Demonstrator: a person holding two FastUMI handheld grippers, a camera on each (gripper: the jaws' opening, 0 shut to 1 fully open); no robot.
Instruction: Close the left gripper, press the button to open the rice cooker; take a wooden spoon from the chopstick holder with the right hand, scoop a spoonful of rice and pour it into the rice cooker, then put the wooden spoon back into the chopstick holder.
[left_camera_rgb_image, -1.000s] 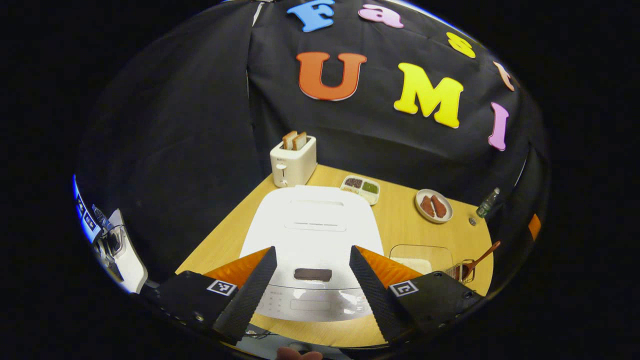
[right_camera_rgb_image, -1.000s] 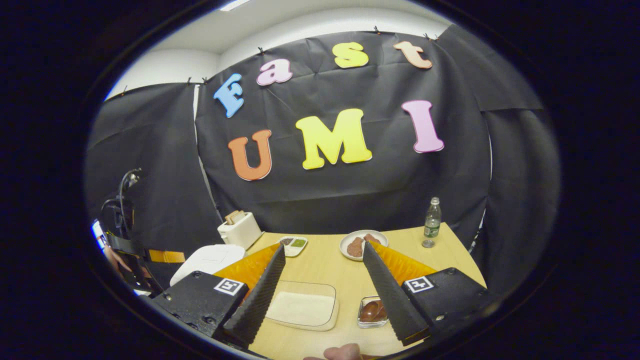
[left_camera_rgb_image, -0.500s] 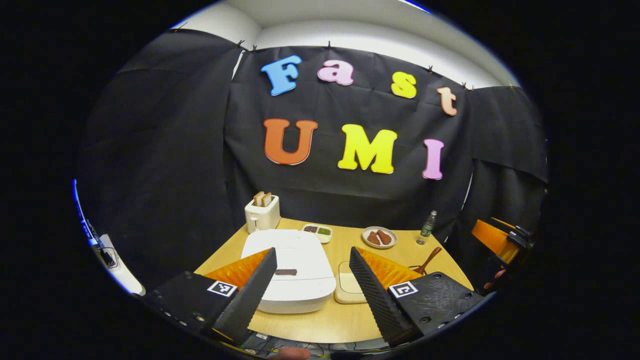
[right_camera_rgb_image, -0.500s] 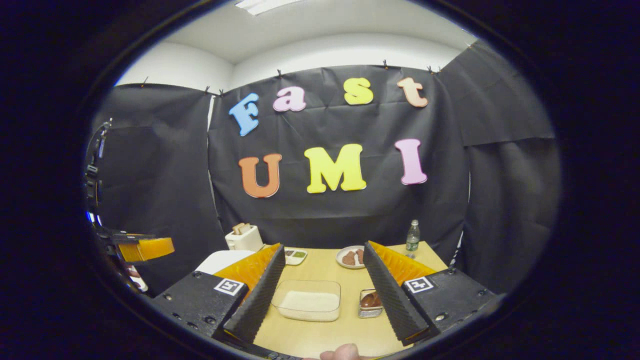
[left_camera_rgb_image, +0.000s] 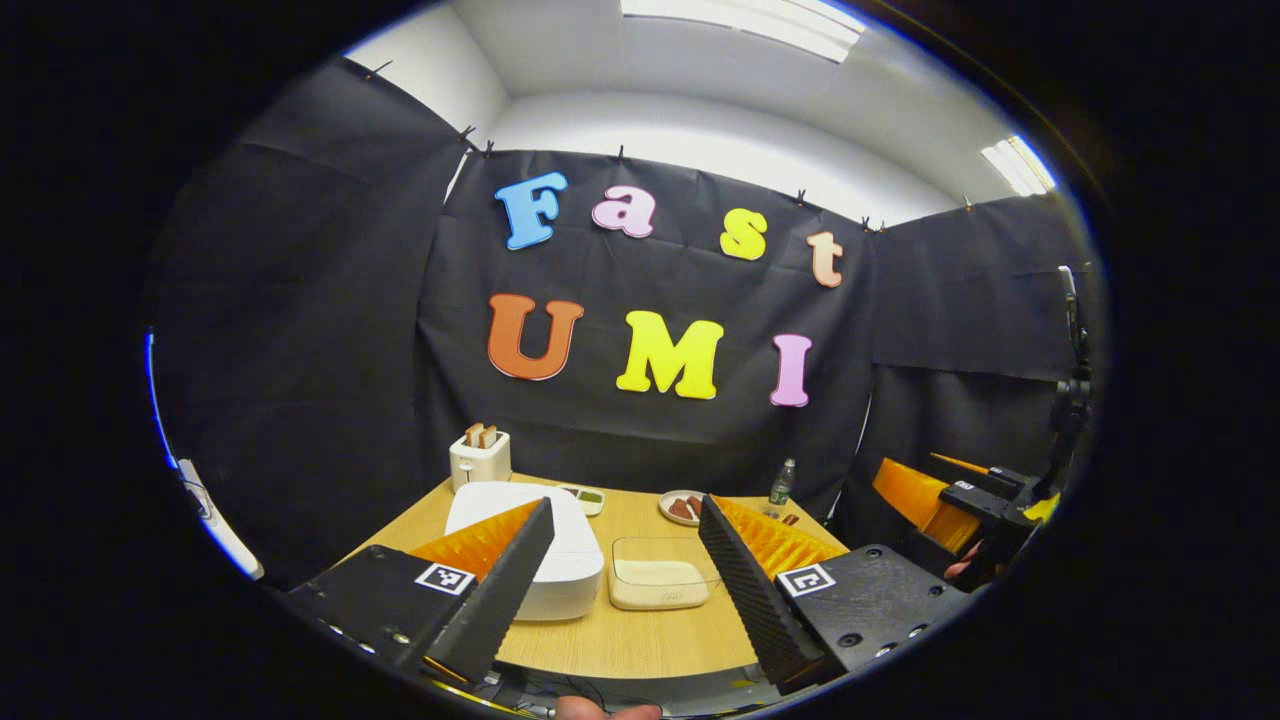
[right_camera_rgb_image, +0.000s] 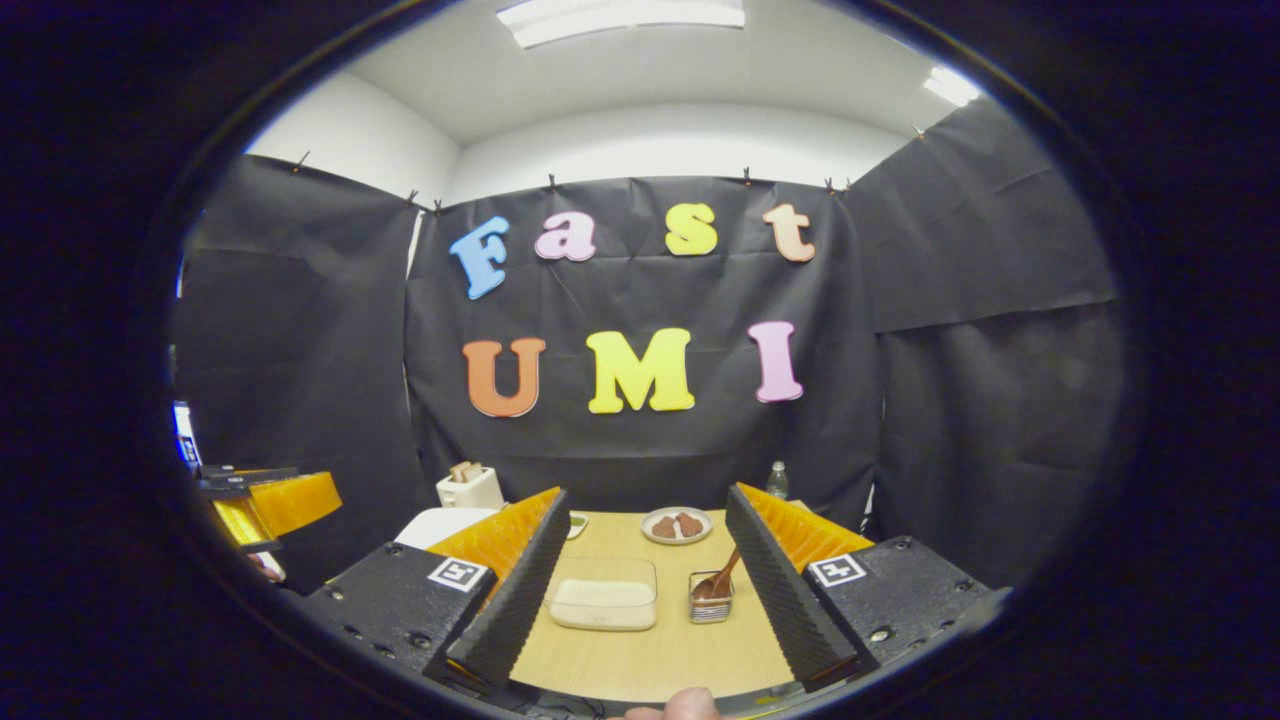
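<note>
The white rice cooker (left_camera_rgb_image: 545, 540) stands on the left of the wooden table (left_camera_rgb_image: 640, 640), its lid down. Beside it lies a clear container of rice (left_camera_rgb_image: 660, 580). My left gripper (left_camera_rgb_image: 625, 503) is held open well back from the table, nothing between its fingers. In the right gripper view the wooden spoon (right_camera_rgb_image: 722, 580) leans in the small chopstick holder (right_camera_rgb_image: 710, 605), to the right of the rice container (right_camera_rgb_image: 602, 603). My right gripper (right_camera_rgb_image: 648, 495) is open too and far from both. The cooker's edge (right_camera_rgb_image: 440, 525) peeks out behind its left finger.
At the back of the table stand a toaster (left_camera_rgb_image: 480, 458) with bread, a small sauce dish (left_camera_rgb_image: 585, 496), a plate of meat (right_camera_rgb_image: 676, 524) and a bottle (right_camera_rgb_image: 777, 480). The other gripper (left_camera_rgb_image: 960, 495) hangs off the table's right side; the left one (right_camera_rgb_image: 270, 505) hangs off the left.
Both grippers have drawn back from the table and tilted upward, so the cooker, rice and spoon look smaller and farther away. Both stayed open.
</note>
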